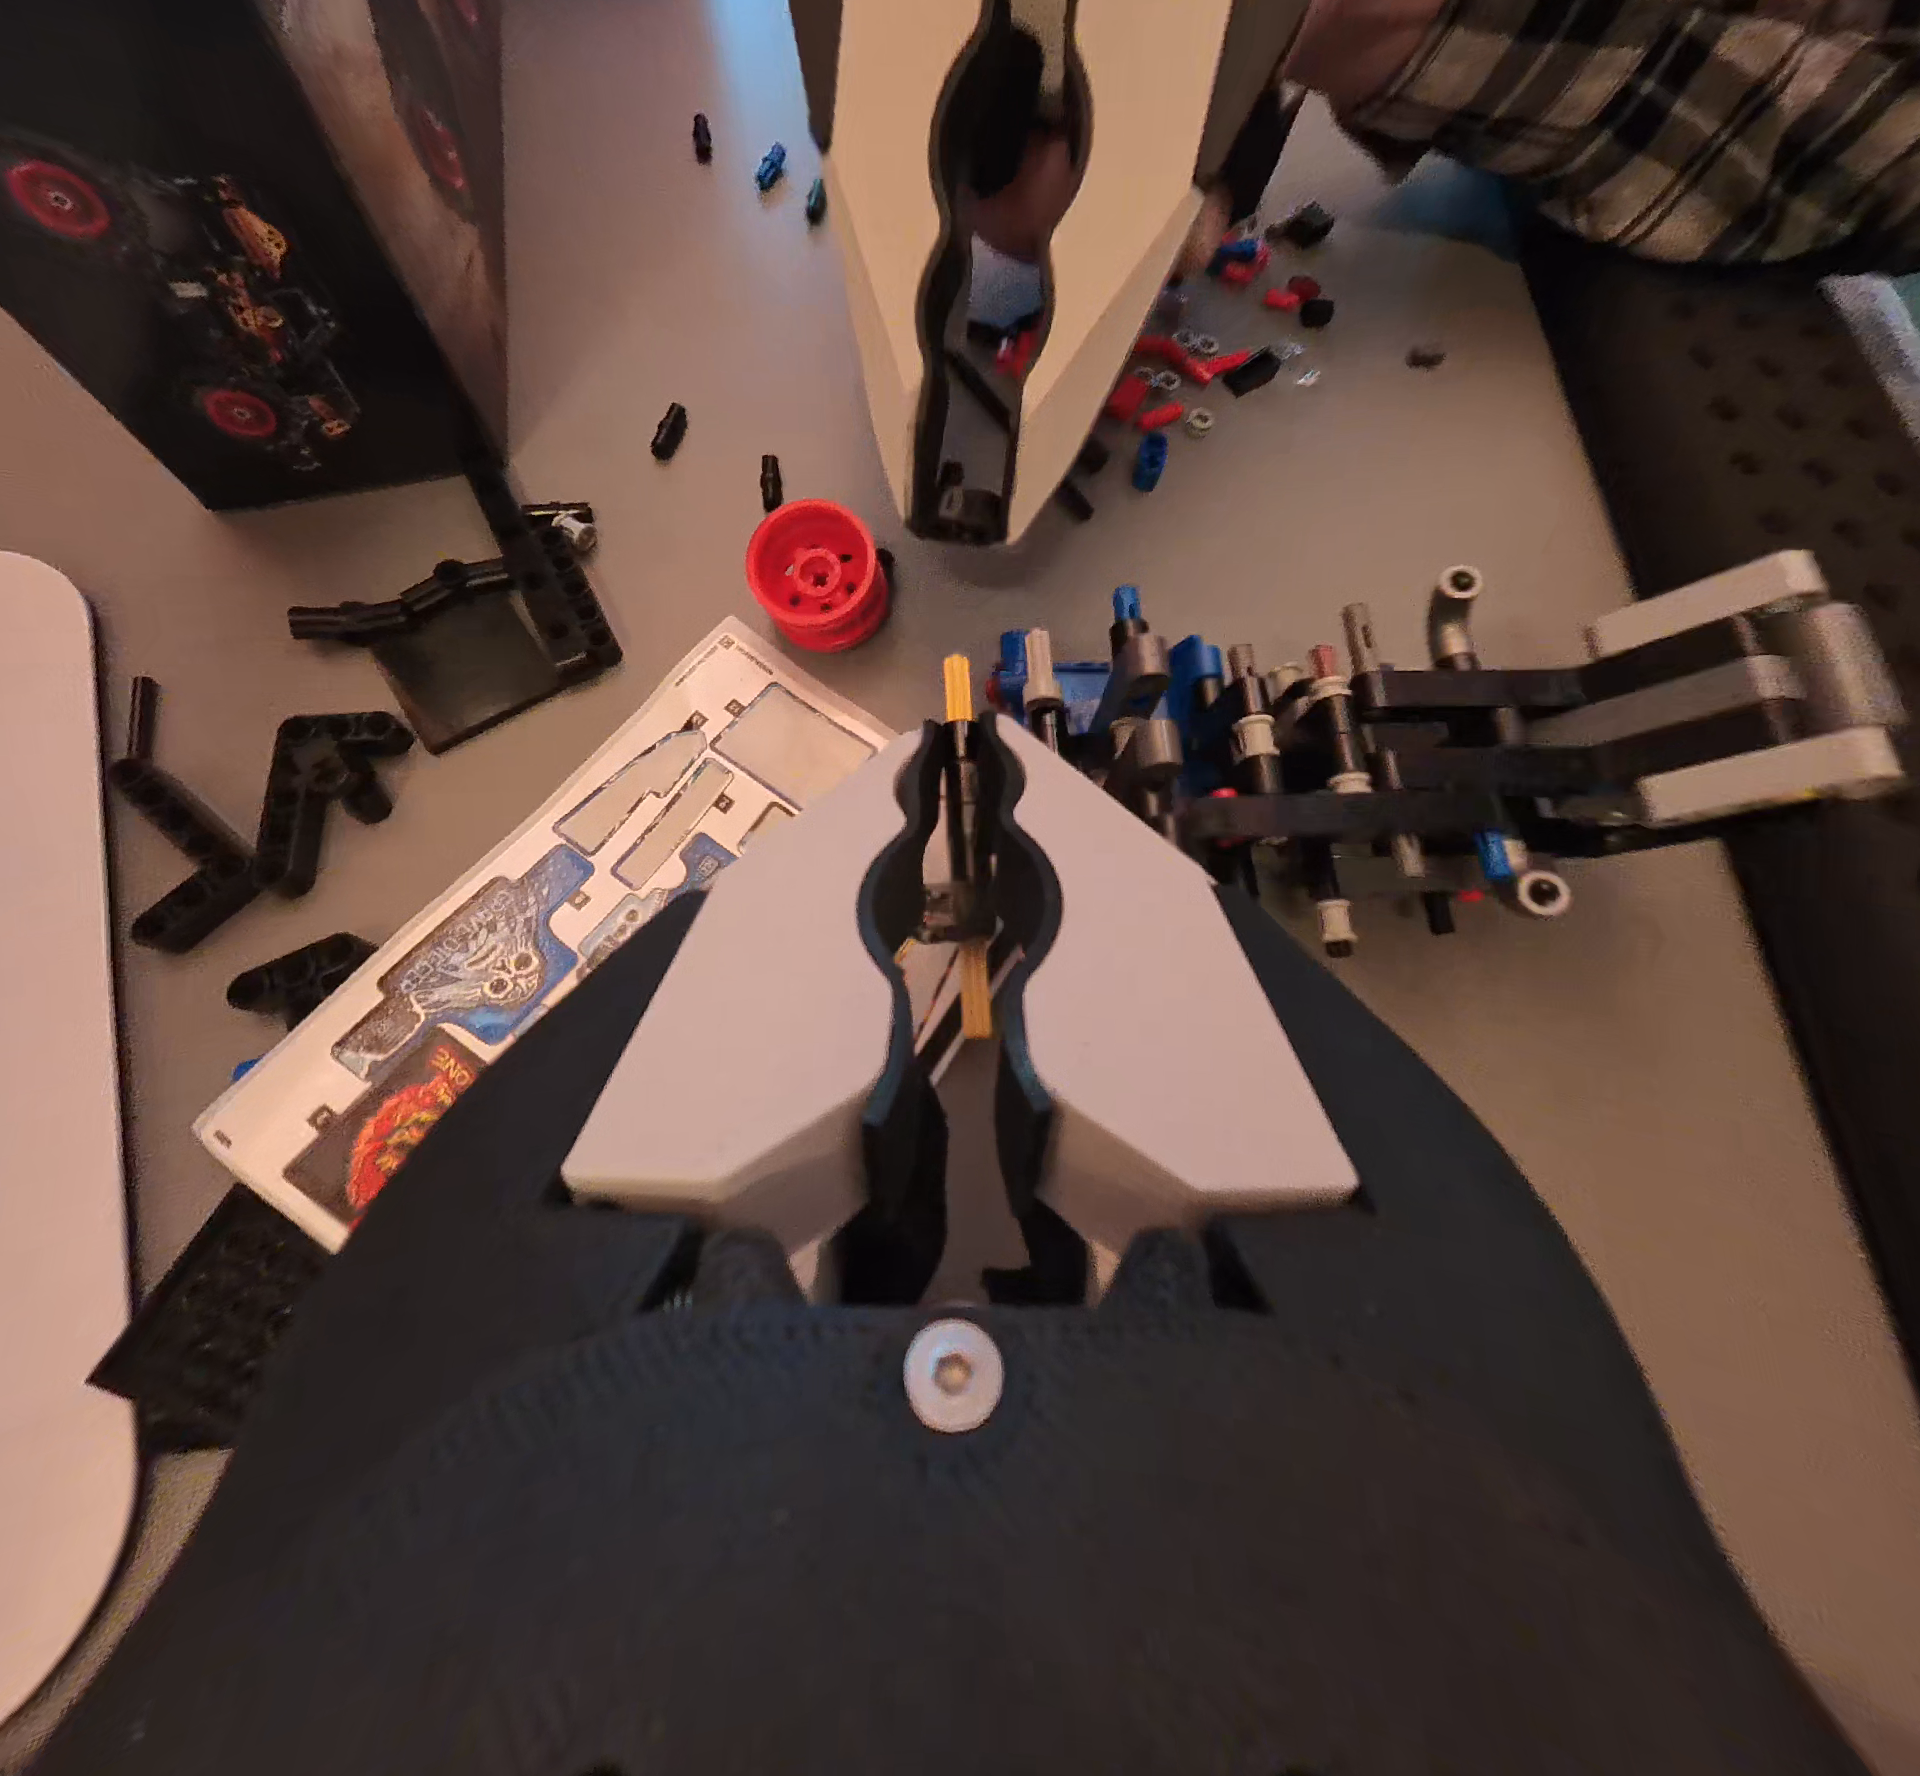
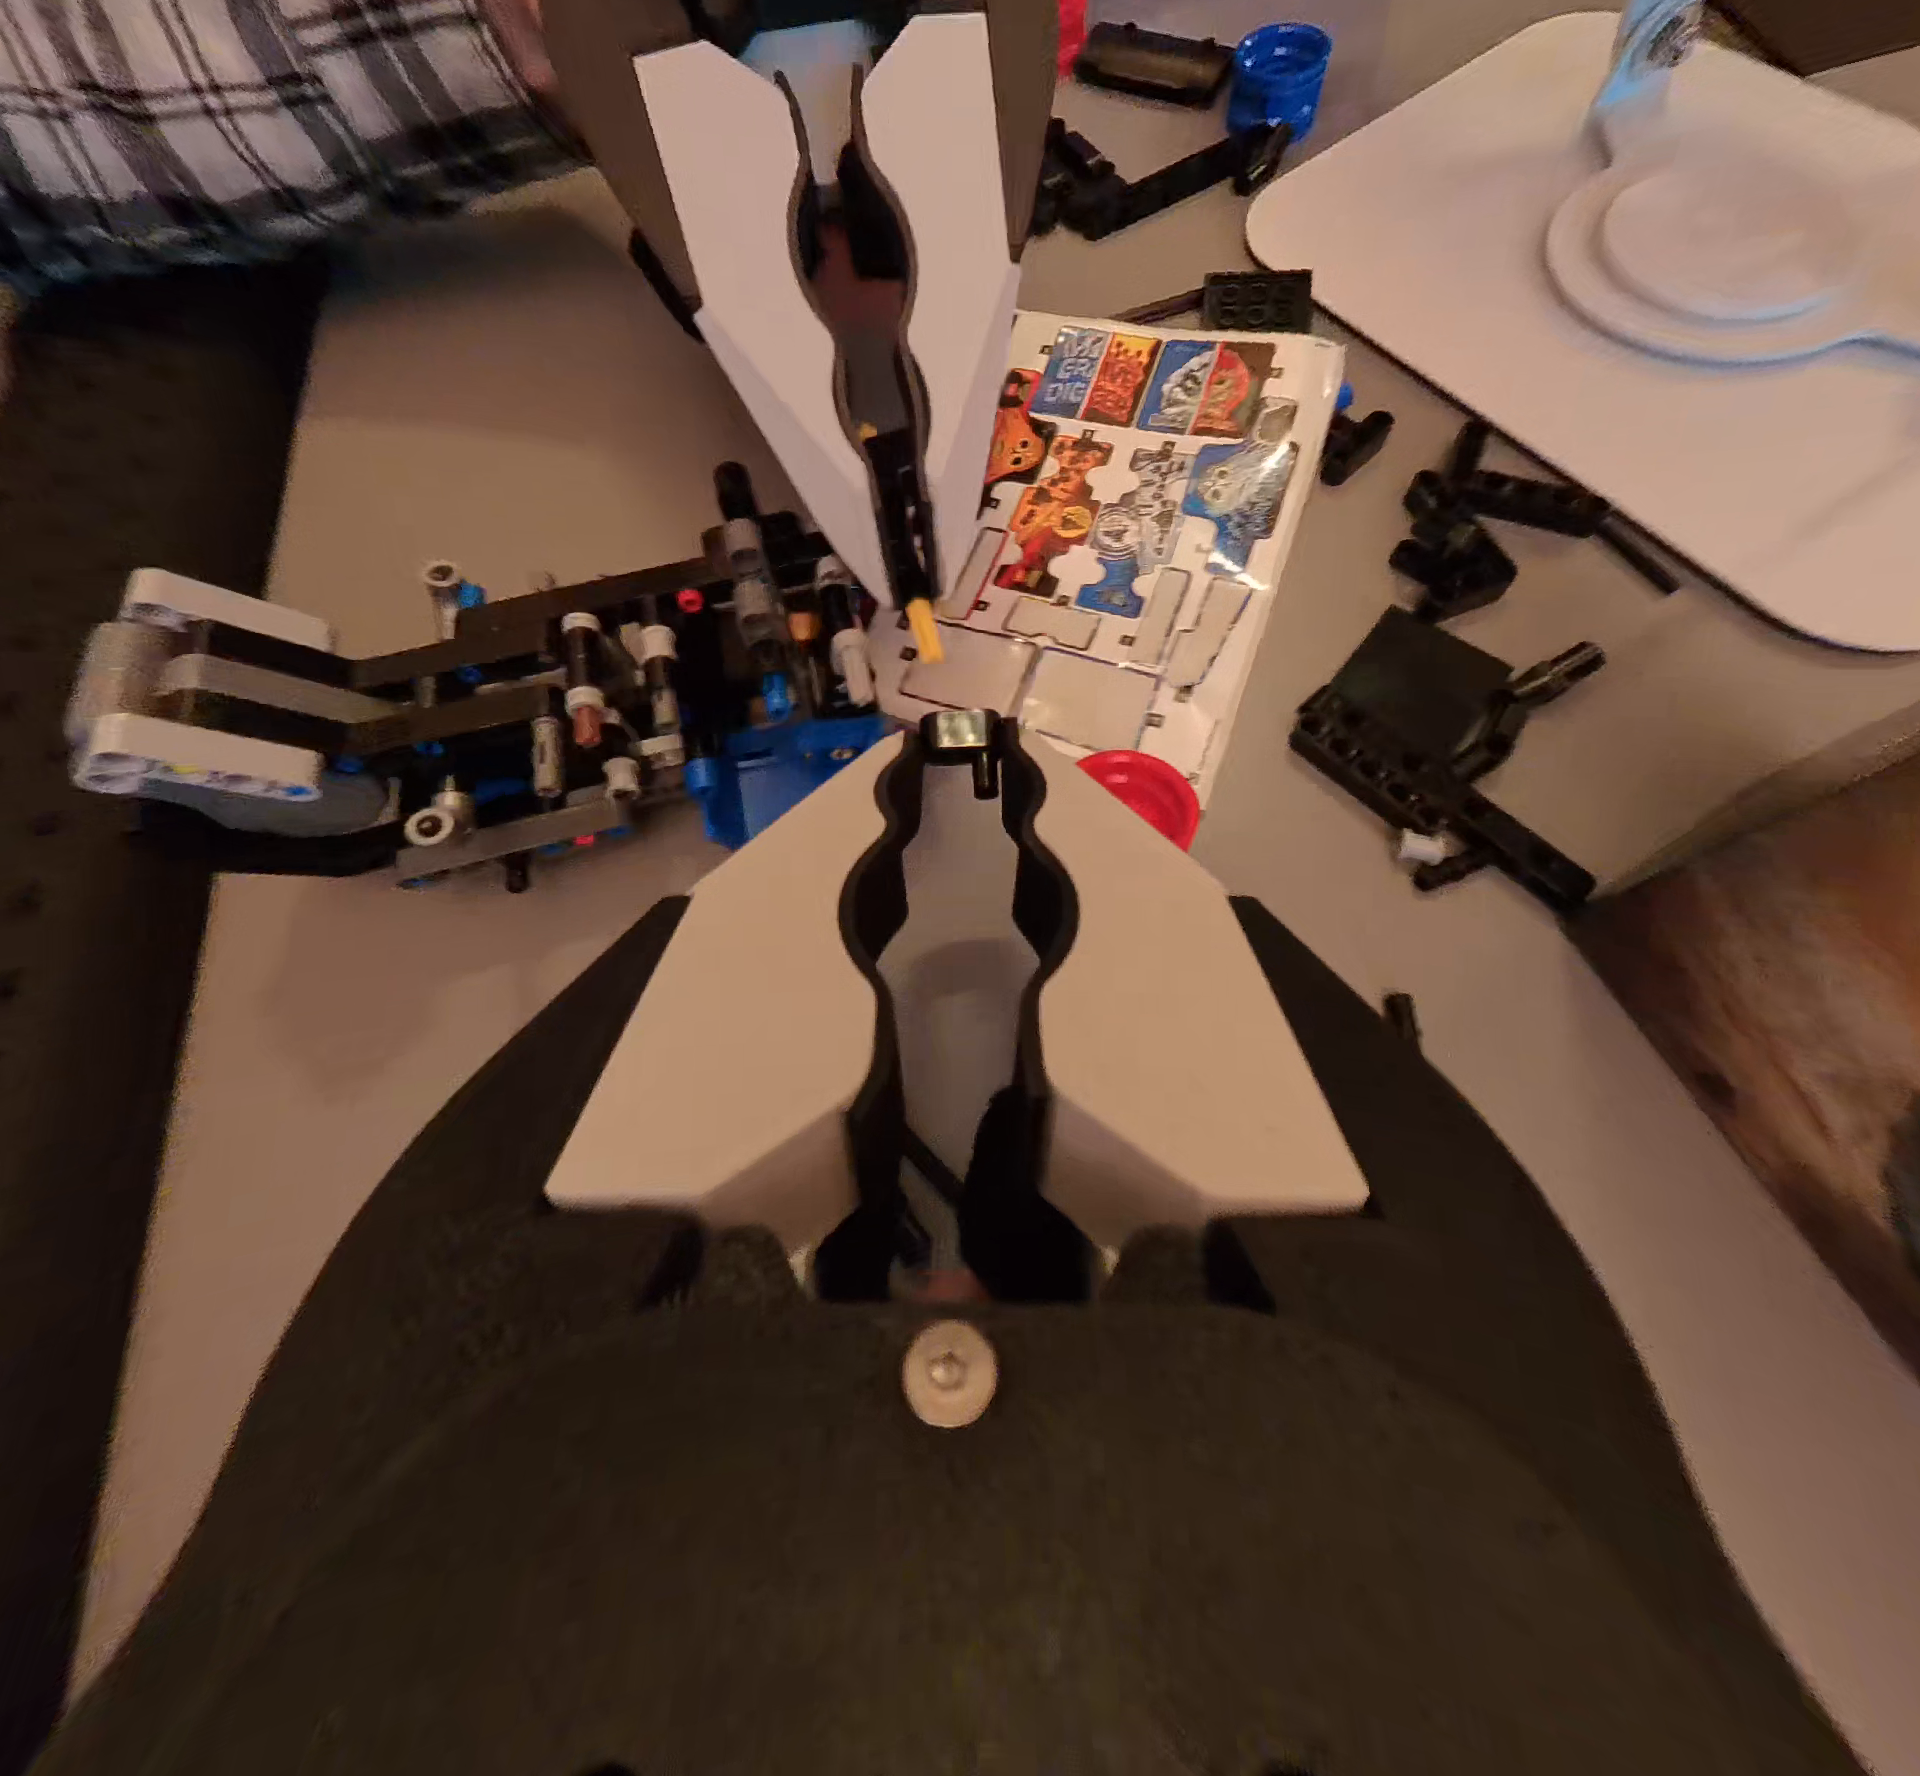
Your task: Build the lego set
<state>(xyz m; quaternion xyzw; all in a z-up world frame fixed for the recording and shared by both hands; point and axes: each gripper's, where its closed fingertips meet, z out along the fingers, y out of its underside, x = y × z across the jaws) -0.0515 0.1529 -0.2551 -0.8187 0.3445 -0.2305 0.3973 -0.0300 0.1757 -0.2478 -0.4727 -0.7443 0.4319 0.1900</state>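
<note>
lego chassis (image 1: pixel 1351 770) beside sticker sheet (image 1: pixel 582 905); left hand-held gripper (image 1: pixel 961 739) grips yellow axle (image 1: pixel 957 687), right (image 2: pixel 961 739) pinches seemingly grey connector (image 2: pixel 958 729).

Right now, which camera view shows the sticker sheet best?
The right wrist view: the sticker sheet lies nearly whole, its coloured stickers facing the camera. In the left wrist view the left hand-held gripper covers part of it.

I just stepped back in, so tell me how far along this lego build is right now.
Partly done. A black, grey and blue chassis is already assembled on the table. In hand: the left gripper is shut on a black piece with a yellow axle, and the right gripper pinches a small grey and black connector. Left: the red wheel, loose black beams, scattered small pins and the sticker sheet.
</note>
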